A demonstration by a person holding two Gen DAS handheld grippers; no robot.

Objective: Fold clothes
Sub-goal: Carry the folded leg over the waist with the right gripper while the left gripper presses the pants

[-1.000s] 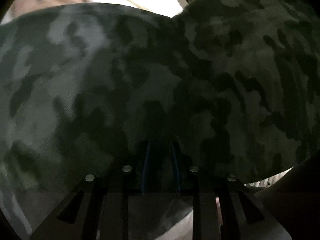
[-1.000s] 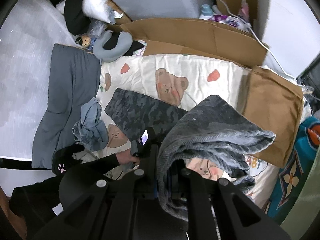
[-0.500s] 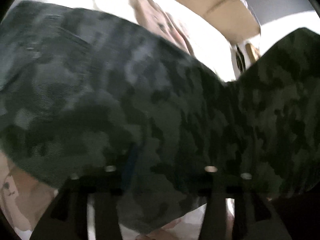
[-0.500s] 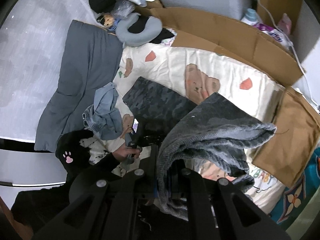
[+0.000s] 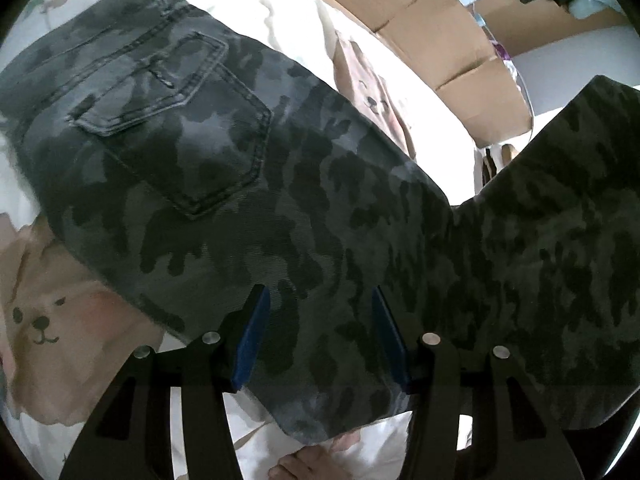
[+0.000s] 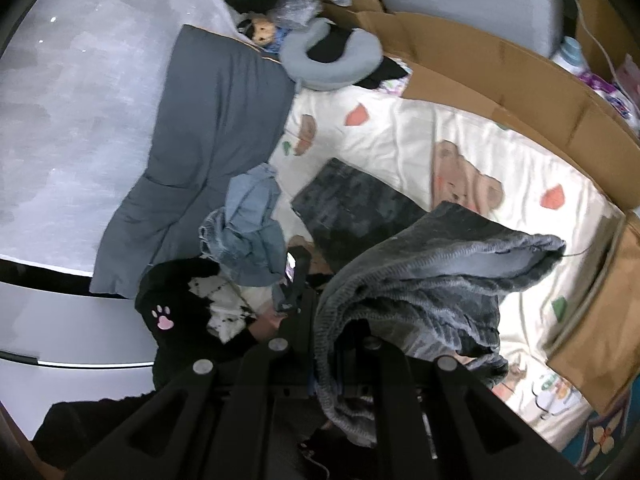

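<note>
Camo trousers spread across a bear-print quilt, pocket side up, waist end toward 10 o'clock in the left wrist view, leg end lifted at 3 o'clock, apparently being carried over for a fold. Left gripper low over the cloth, blue fingers spread apart with fabric lying between them, clamping nothing; likely placed to pin or mark the crease line. Right gripper raised high above the bed, pressed together on the hem of the lifted leg, the cloth draping off toward 3 o'clock. In the right wrist view, flat part of the trousers at centre, crumpled denim just beside it at 9 o'clock, a black garment with a paw print at 8 o'clock, both seemingly awaiting folding. Grey cushion and neck pillow toward 11 o'clock, cardboard along the far edge
</note>
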